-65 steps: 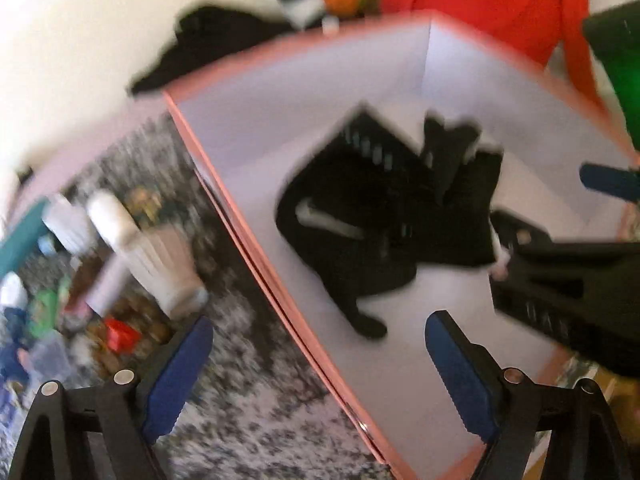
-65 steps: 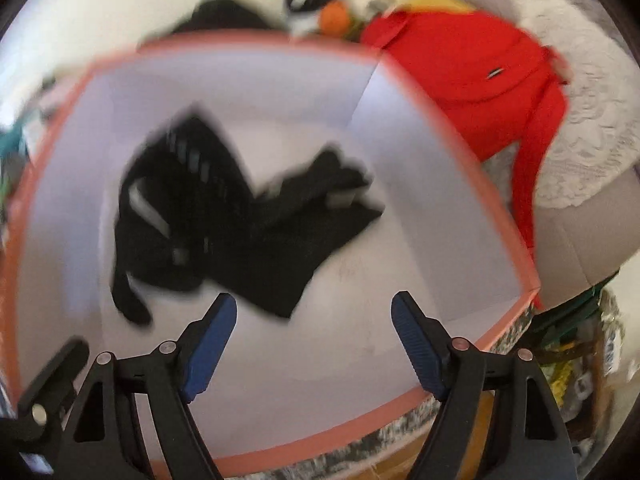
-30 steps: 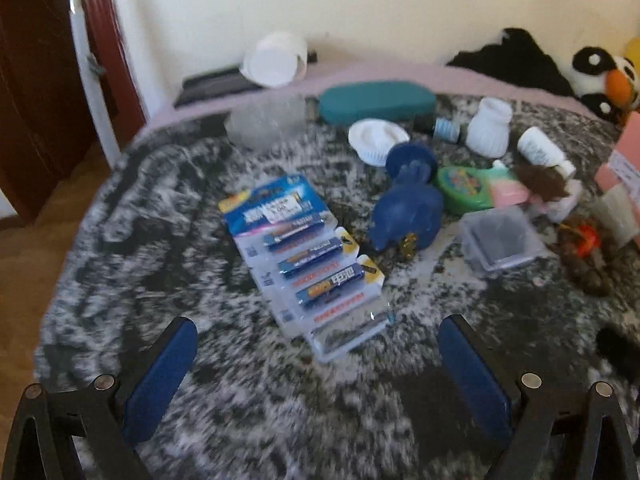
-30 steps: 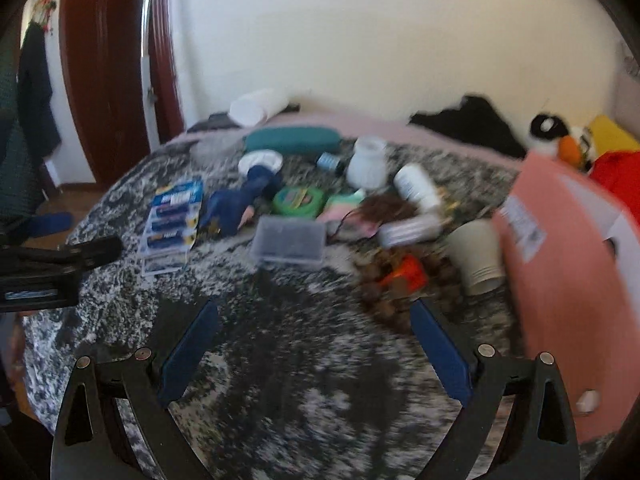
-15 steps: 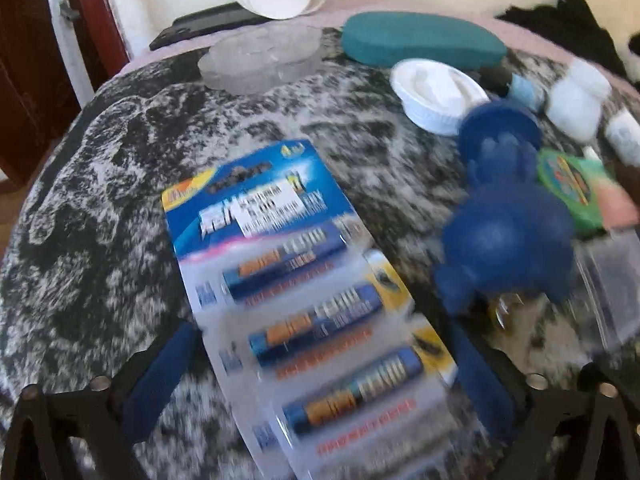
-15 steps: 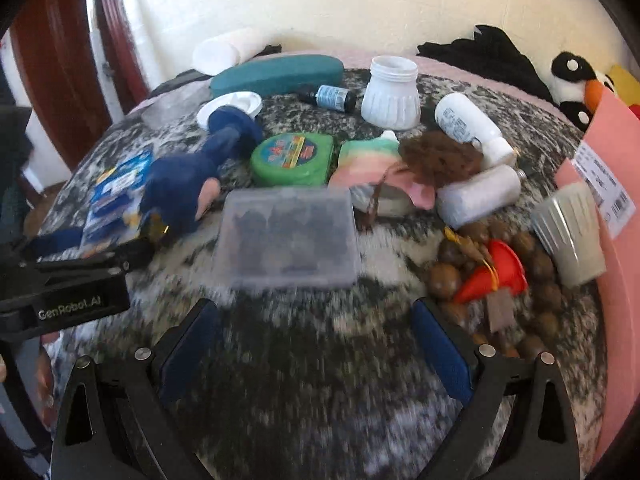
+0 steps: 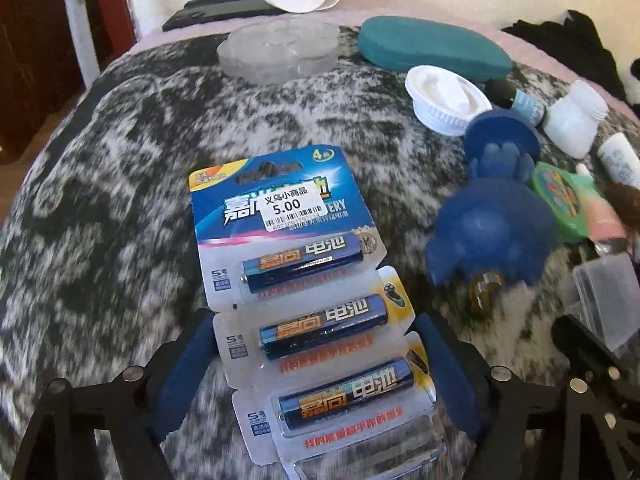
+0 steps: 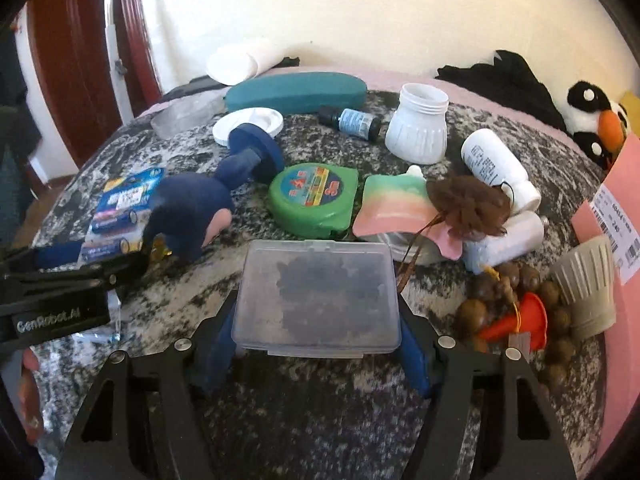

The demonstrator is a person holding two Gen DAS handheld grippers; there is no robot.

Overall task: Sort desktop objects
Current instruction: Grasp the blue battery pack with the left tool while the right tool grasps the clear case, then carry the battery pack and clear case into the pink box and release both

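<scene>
A blue blister pack of batteries (image 7: pixel 308 304) lies flat on the black-and-white cloth. My left gripper (image 7: pixel 316 368) is open, its blue fingers on either side of the pack's lower half. A clear plastic box (image 8: pixel 318 300) with dark contents lies on the cloth. My right gripper (image 8: pixel 318 344) is open, its fingers straddling the box's near end. The battery pack also shows in the right wrist view (image 8: pixel 120 212), with the left gripper's body over its near end.
A blue plush toy (image 7: pixel 492 216), green round case (image 8: pixel 314 196), teal case (image 7: pixel 432 48), white lid (image 7: pixel 444 96), white jar (image 8: pixel 420 124), bottles (image 8: pixel 496 168), brown beads (image 8: pixel 512 300) and a ribbed cup (image 8: pixel 588 288) crowd the table. A pink box (image 8: pixel 624 240) stands at the right edge.
Both grippers left the pink box holding black items and swung left over the table. The left one closed in on the battery pack, the right one on the clear box.
</scene>
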